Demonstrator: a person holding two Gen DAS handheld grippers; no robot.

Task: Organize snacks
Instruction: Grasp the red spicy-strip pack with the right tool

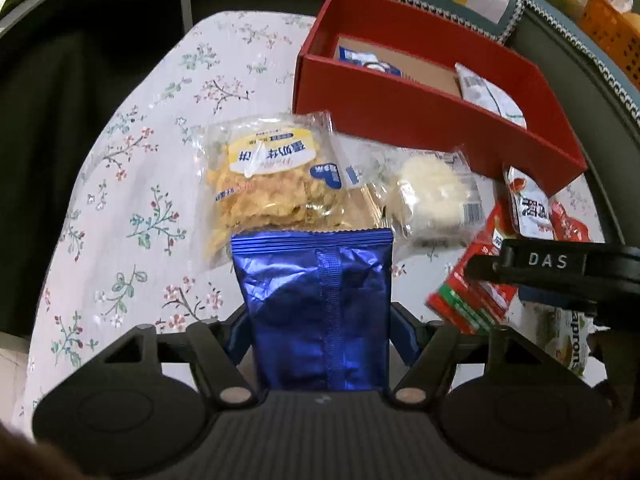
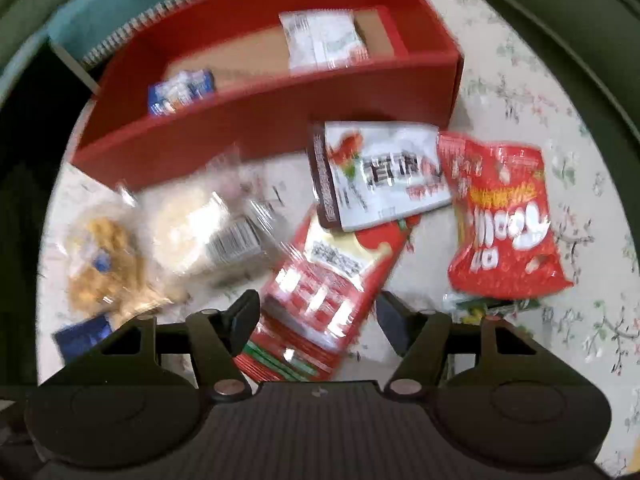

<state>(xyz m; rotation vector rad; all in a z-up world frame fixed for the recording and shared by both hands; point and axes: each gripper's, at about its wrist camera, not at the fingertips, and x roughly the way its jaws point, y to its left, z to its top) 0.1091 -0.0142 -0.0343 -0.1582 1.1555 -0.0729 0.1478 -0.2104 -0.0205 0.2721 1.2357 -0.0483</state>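
Observation:
My left gripper [image 1: 318,328] is shut on a blue foil snack packet [image 1: 316,304] and holds it upright above the floral tablecloth. Beyond it lie a clear pack of yellow crisps [image 1: 272,184] and a clear pack with a white cake [image 1: 432,196]. A red box [image 1: 400,116] stands behind with two packets inside. My right gripper [image 2: 316,316] is open around a red striped packet [image 2: 320,300] that lies on the table; whether the fingers touch it I cannot tell. The red box [image 2: 256,120] is ahead of it.
A white and brown packet [image 2: 376,176] and a red crisp bag [image 2: 504,216] lie right of the red striped packet. A green packet [image 2: 492,306] peeks out under the red bag. A cushioned chair edge runs behind the box. The table is round with a floral cloth [image 1: 140,184].

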